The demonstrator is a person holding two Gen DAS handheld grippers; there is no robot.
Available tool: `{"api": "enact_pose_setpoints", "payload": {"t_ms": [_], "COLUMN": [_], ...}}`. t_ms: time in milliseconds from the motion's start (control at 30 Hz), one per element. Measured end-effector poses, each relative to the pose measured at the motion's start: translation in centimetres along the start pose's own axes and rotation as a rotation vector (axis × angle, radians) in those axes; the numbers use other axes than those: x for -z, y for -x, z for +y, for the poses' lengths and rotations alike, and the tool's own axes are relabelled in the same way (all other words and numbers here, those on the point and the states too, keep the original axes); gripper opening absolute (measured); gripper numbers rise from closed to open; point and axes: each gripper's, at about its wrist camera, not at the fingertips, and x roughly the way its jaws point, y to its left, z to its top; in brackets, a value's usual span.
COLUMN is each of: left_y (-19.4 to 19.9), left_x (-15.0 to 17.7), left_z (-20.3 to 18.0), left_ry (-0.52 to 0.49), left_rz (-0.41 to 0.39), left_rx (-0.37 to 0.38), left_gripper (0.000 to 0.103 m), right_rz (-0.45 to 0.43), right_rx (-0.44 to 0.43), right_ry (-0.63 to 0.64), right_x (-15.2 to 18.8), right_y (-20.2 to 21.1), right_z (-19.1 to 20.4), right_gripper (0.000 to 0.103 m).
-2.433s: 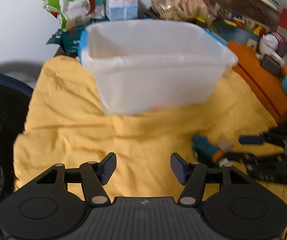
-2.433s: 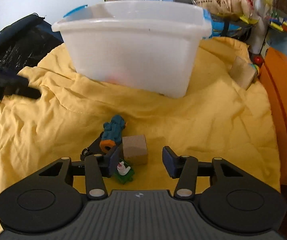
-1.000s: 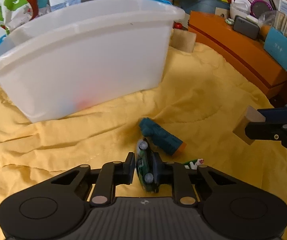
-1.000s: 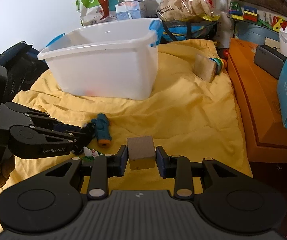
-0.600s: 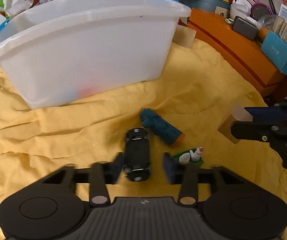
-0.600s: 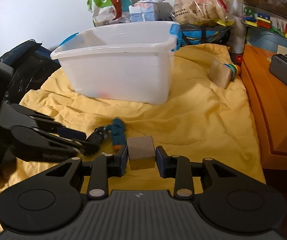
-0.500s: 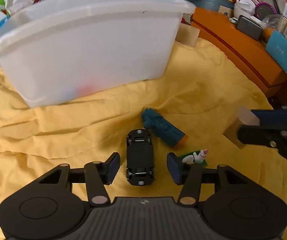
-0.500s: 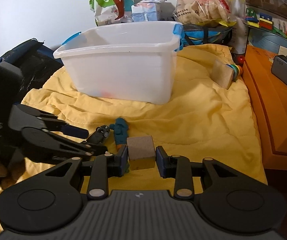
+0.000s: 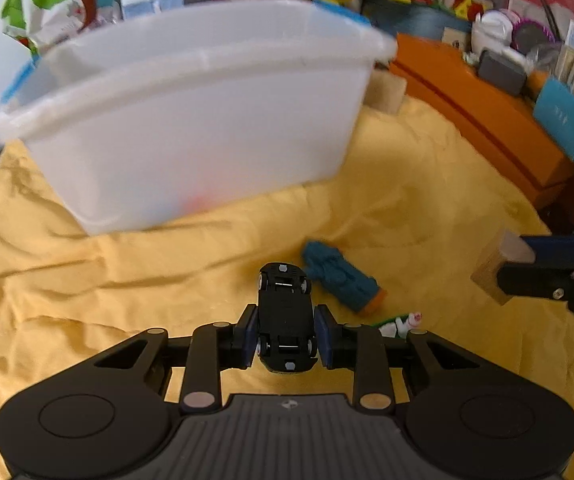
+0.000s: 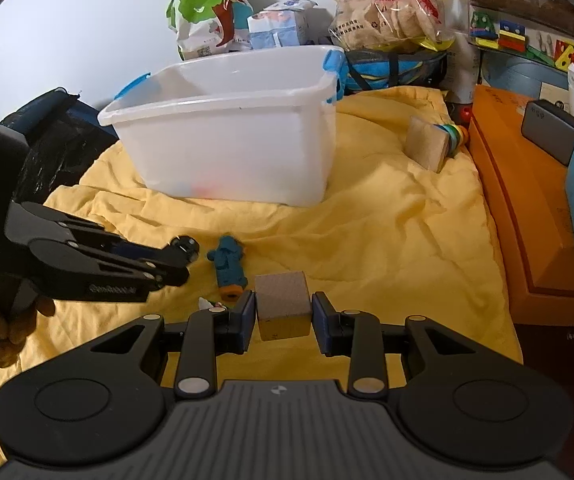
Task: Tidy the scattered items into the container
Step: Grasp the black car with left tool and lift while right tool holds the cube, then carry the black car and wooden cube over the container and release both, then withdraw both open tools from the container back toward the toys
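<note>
The left gripper (image 9: 285,338) has just been closing, and now its pads press on both sides of the black toy car (image 9: 285,316), which lies belly-up with its wheels showing. Half a second ago the jaws stood apart with the car loose between them on the cloth (image 9: 87,280); a second ago they pinched it on its edge. So the car was released, fell flat, and is now taken again in a better hold. The right gripper (image 10: 283,316) has not changed: it holds the wood block (image 10: 283,306) between its pads, above the cloth.

I judge that both hands now carry one item each, and the next step is to bring them over the bin (image 10: 223,140), which stands further back on the cloth. Two items are not yet picked: a teal toy (image 10: 229,266) with an orange end, and a small green and white figure (image 9: 401,322), both just beside the left gripper.

The car is hard plastic, smooth and glossy, so it may slip in the pads. The block is a plain cube with a rough, dull top face and yellowish sides. The bin is milky, half-clear plastic with a thick rim and blue handles; something reddish shows through its wall. The cloth is soft, yellow and much wrinkled.
</note>
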Motion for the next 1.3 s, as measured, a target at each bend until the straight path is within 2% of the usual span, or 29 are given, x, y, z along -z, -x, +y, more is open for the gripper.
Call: {"api": "enact_pose_setpoints", "payload": {"t_ms": [200,433,600,767,933,1000,1067,1100,1200,1300], "left_y": [5.0,10.3,11.6,11.0,8.7,7.1,5.3,4.5,3.4,4.1], "left_x": [-2.1,-7.0,-10.8,-14.5,-17.2,-18.1,-18.8,-19.0,-18.9,-17.8], "left_z": [2.8,7.6,9.9,11.2,11.7,12.1,12.7,13.0,13.4,13.2], "left_ry": [0.051,0.116,0.133,0.134,0.12,0.125,0.143,0.148,0.151,0.132], "left_rz": [-0.075,-0.143,-0.183,-0.195,-0.165,-0.13,-0.076,-0.057,-0.028,-0.048], "left_rx": [-0.031,-0.094,-0.12,-0.118,-0.114,-0.1,-0.093,-0.105,-0.123,-0.111], "left_gripper": [0.033,0.033,0.033,0.033,0.033,0.04,0.066,0.068,0.068,0.068], "right_rz": [-0.068,-0.16,-0.185,-0.153,-0.089,-0.063,-0.036,-0.036,-0.043,-0.062], "right_rx": [-0.021,-0.036,-0.034,-0.014,0.0,0.006,0.026,0.037,0.04,0.024], "right_ry": [0.021,0.067,0.084,0.081,0.041,0.035,0.035,0.036,0.047,0.055], "right_x": [-2.5,-8.9,-13.8,-17.3,-19.4,-20.2,-20.8,-20.9,-20.6,-19.4], "right_y": [0.8,1.5,0.6,-1.6,-4.5,-5.7,-7.0,-7.3,-7.2,-6.0], "right_z": [1.4,3.8,4.4,3.7,2.5,2.2,2.1,2.1,2.0,1.8], "right_gripper": [0.034,0.034,0.034,0.034,0.034,0.036,0.055,0.065,0.064,0.064]}}
